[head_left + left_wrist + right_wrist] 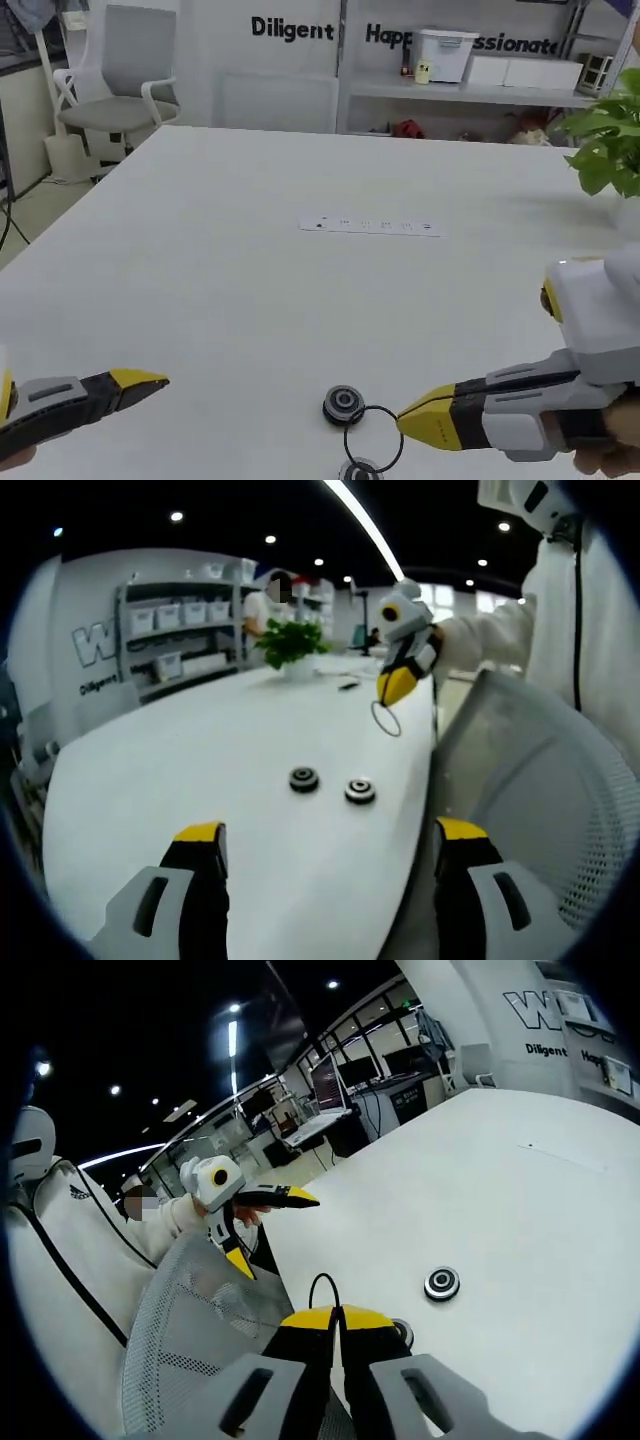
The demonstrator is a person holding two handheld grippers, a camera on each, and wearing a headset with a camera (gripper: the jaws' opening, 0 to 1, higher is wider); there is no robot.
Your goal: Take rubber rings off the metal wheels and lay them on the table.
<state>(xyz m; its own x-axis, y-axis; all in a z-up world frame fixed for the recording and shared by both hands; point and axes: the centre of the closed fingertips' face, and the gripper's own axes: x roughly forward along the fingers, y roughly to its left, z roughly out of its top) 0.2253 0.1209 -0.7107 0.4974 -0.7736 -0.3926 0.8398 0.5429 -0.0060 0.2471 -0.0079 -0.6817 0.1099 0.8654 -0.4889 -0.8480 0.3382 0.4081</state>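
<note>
I work in an open office: my long white tabletop, a swivel chair, shelves of storage bins, wall lettering, a potted plant, monitors beyond.

The head camera is looking down from up high at the white table, facing the far shelves. The camera on the left gripper is sitting low, looking across at the right gripper. The right gripper's camera is looking back the other way. All three are seeing the wheels.
</note>
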